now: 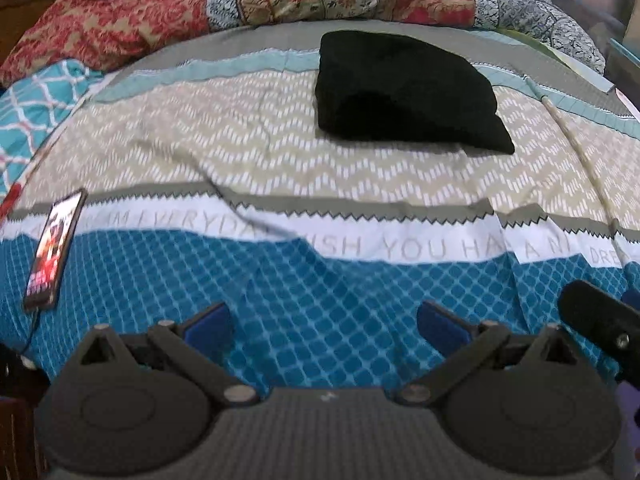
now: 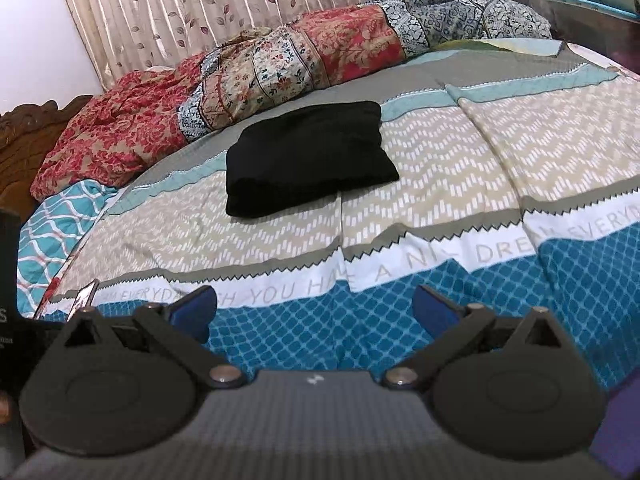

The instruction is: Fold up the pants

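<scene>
Left wrist view shows the black, soft fabric pants (image 1: 404,92), folded into a thick bundle, lying far up the patterned zigzag-and-lattice bedspread (image 1: 280,160). They look light, limp and non-slippery; pinching a folded edge should grip best. Left gripper (image 1: 324,320) and right gripper (image 2: 314,312) hover well apart from them, fingers spread, empty.

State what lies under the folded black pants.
The pants rest on the patterned bedspread, across its beige zigzag and grey bands. Whatever the bedspread covers is hidden.
</scene>
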